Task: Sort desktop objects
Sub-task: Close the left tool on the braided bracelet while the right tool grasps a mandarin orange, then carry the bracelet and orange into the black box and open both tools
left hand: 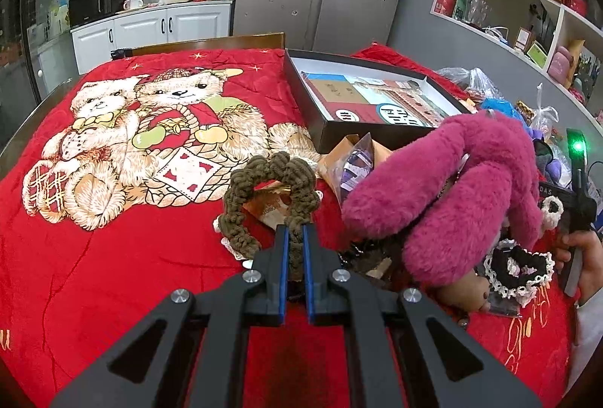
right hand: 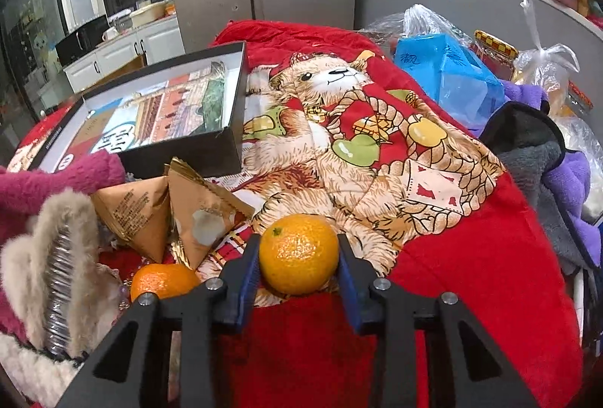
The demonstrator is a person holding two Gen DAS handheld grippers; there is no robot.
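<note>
Between the blue pads of the right tongs (right hand: 299,257) sits a tangerine (right hand: 299,253), round and with no long axis to line up, its stem dimple turned up and to the left. Both pads touch its sides, so these tongs hold it narrowly, just above the red blanket (right hand: 471,276) covering the bench. A second tangerine (right hand: 164,281) lies beside it on the left, near the gold wrappers (right hand: 169,208). Beyond stands the open black box (right hand: 226,148), up and to the left, a likely place for it. Across the pile, the left tongs (left hand: 296,238) are shut on a brown knitted scrunchie (left hand: 271,178).
</note>
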